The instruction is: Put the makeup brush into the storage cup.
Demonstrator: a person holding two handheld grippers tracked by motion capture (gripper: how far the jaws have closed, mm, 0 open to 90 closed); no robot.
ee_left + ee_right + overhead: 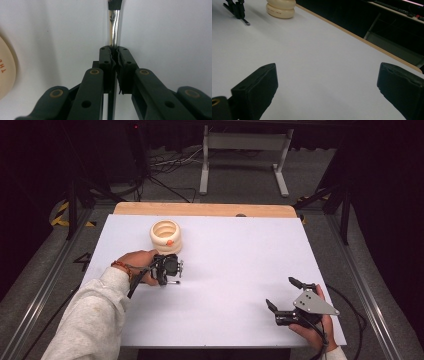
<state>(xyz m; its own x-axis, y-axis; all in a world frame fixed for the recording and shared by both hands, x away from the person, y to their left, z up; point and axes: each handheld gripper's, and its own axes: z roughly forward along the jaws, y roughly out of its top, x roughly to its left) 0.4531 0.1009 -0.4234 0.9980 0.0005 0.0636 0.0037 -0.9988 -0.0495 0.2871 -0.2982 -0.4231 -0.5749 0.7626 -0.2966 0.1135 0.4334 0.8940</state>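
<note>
One slim brush [114,23] — silver ferrule, seemingly black bristles — sits clenched in left tongs [116,53]; right tongs [325,86] gape.

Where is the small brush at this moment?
The brush is clamped in the left gripper on the left half of the table, just in front of the cream ribbed holder.

Counting just one cream ribbed cup [166,236], one small brush [114,23], two grippers, all on one white table [235,255].
</note>
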